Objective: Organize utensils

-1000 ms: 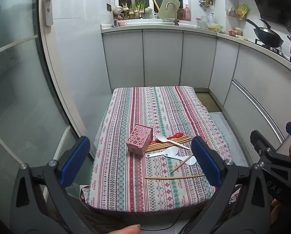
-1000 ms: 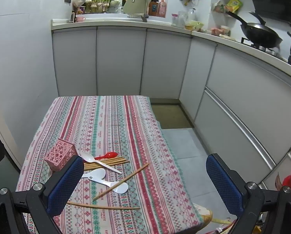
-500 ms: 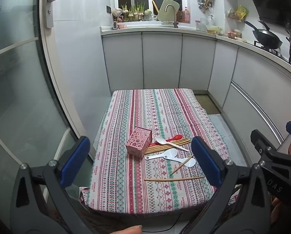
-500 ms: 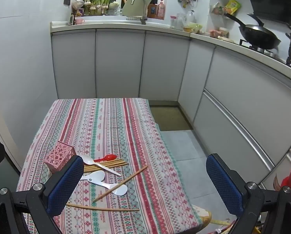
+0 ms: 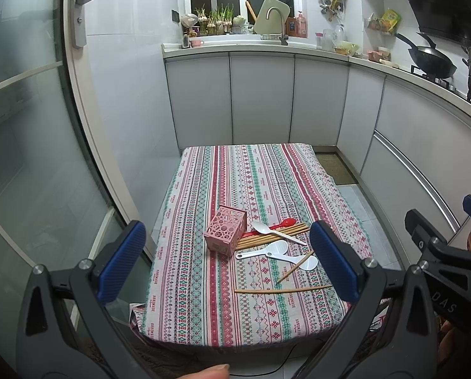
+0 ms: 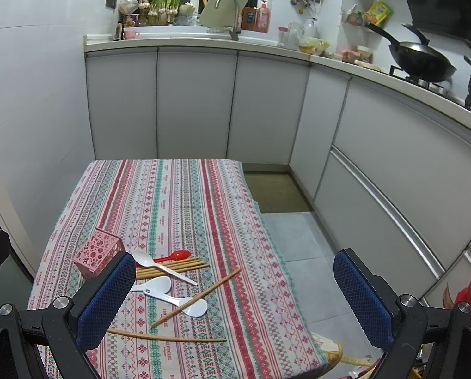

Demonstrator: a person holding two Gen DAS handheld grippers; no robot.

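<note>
A pink perforated holder [image 5: 225,233] [image 6: 98,252] stands on the striped tablecloth [image 5: 235,183] [image 6: 172,195]. Right of it lie a red spoon [image 5: 281,223] [image 6: 175,255], white spoons [image 5: 278,233] [image 6: 162,271], a bundle of wooden chopsticks [image 5: 272,238] [image 6: 172,268] and two loose chopsticks [image 5: 283,290] [image 6: 166,336]. My left gripper [image 5: 227,267] is open and empty, held back from the table's near edge. My right gripper [image 6: 235,303] is open and empty, over the table's near right corner; it also shows in the left wrist view [image 5: 441,252].
Grey cabinets [image 6: 197,104] line the back and right, with a sink, a wok [image 6: 422,60] and pots on the counter. A glass door [image 5: 23,158] stands at the left. A brown mat [image 6: 276,192] lies on the floor past the table.
Both views have tilted up and drawn back a little, so the table sits lower and smaller. Nothing on the table has moved. Both grippers stay open.
</note>
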